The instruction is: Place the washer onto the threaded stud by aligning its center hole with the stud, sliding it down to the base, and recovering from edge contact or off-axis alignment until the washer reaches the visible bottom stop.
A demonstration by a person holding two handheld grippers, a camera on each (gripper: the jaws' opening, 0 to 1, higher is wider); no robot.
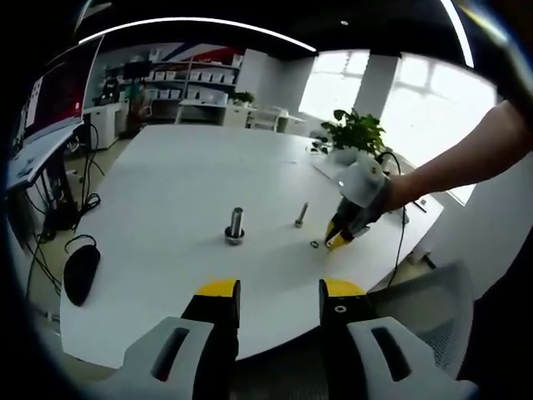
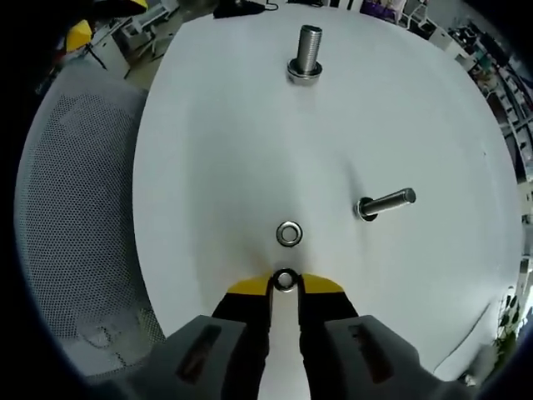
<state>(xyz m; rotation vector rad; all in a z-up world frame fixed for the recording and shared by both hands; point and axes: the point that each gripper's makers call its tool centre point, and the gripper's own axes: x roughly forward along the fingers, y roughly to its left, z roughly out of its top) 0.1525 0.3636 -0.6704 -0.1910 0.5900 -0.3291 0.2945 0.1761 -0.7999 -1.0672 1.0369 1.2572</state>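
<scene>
A small silver metal washer [image 2: 286, 279] is pinched between the yellow-tipped jaws of the right gripper [image 2: 286, 282], which are closed on its rim; the ring is held just above the round white table [image 2: 208, 167]. A second silver washer [image 2: 289, 233] is seen lying flat on the table just beyond the held one, apart from it. Further out from that flat washer, and off to one side, a slim threaded steel stud [image 2: 386, 202] is seen standing on its base, leaning across the right gripper view as the fisheye renders it. A thicker threaded steel bolt with a wide collar at its foot [image 2: 306, 55] stands well beyond the flat washer, near the far edge of the table. A grey mesh chair [image 2: 75, 217] is set beside the table's edge.

In the left gripper view, the left gripper [image 1: 280, 293] is held over the near table edge with its jaws apart and nothing between them. Ahead of it the thick bolt [image 1: 236, 226] and the slim stud [image 1: 301, 216] are seen upright on the table [image 1: 166, 183], the stud between the bolt and the right gripper [image 1: 337, 241] — the latter is held by a person's hand [image 1: 391, 193], tips down just beside the flat washer [image 1: 314, 244]. A black computer mouse [image 1: 81, 272] lies at the table's edge, well apart from the bolt, and a green potted plant [image 1: 356, 132] stands at the far side.
</scene>
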